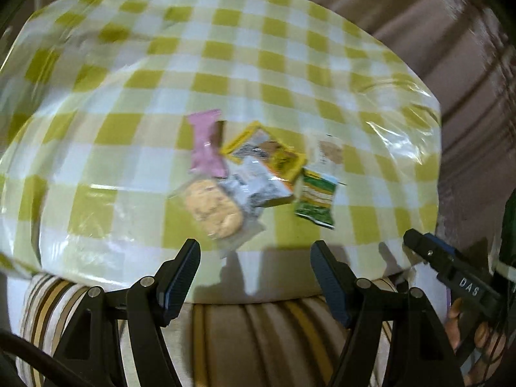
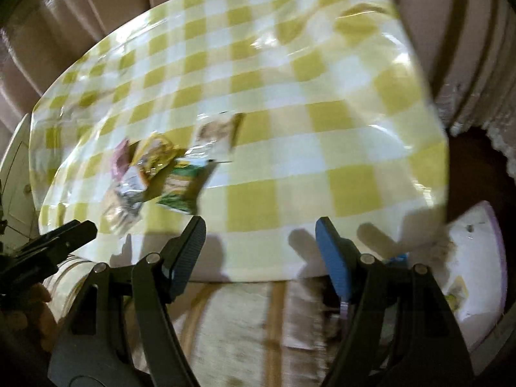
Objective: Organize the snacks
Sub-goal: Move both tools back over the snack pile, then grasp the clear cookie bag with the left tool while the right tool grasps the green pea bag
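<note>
While both views are smeared by blur, I can see my left tongs [image 1: 254, 258] standing wide apart with nothing between the pads, poised over the near edge of the desk [image 1: 96, 148], which wears a glossy yellow-and-white checked cover. My right tongs [image 2: 261, 235] are likewise spread wide and hold nothing, over the same near edge further to the right.

The snacks lie in a loose cluster on the desk, ahead of the left tongs. A clear-wrapped biscuit [image 1: 213, 209] sits nearest, overlapped at its right by a grey-and-white packet [image 1: 258, 183]. Behind those lie a pink packet [image 1: 206, 145] and a yellow packet [image 1: 267, 148], touching one another. A green packet [image 1: 317, 198] rests just to the right of the pile, and a pale packet [image 1: 329, 151] lies behind it, slightly apart.

From the right wrist view the same cluster shows at left, the green packet [image 2: 183, 187] closest to my tongs. A striped cushion [image 1: 258, 332] lies below the desk edge.
</note>
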Action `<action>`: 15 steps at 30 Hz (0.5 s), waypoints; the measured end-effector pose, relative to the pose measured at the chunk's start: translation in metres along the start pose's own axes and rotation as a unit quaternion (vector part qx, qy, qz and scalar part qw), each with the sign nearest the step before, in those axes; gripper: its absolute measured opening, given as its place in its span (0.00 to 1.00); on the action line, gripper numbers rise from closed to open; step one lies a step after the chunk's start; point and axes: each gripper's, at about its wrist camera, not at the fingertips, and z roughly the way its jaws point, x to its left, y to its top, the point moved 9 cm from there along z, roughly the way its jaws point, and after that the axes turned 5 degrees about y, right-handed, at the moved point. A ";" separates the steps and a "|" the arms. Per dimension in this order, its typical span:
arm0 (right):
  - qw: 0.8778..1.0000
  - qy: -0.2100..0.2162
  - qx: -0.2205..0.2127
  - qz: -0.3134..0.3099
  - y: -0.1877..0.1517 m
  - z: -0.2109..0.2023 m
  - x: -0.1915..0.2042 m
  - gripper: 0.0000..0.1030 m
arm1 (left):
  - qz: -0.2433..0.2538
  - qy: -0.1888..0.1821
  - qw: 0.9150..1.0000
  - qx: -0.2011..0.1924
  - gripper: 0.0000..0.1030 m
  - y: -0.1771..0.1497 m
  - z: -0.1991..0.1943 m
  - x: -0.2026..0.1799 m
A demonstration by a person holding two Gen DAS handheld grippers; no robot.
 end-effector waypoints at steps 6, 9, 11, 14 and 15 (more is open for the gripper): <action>1.000 -0.004 0.013 -0.016 0.001 0.021 0.028 0.71 | -0.043 -0.005 0.999 0.012 0.69 0.004 0.009 0.025; 1.000 -0.007 0.020 -0.019 0.001 0.031 0.036 0.71 | -0.054 0.000 0.998 0.019 0.67 0.006 0.014 0.033; 1.000 -0.004 0.025 -0.019 0.002 0.038 0.040 0.71 | -0.063 0.000 0.998 0.022 0.66 0.009 0.021 0.036; 0.999 -0.007 0.025 -0.019 0.004 0.045 0.044 0.71 | -0.074 -0.002 0.997 0.033 0.61 0.012 0.033 0.037; 0.999 -0.007 0.026 -0.018 0.005 0.047 0.046 0.71 | -0.076 -0.004 0.996 0.036 0.61 0.012 0.036 0.036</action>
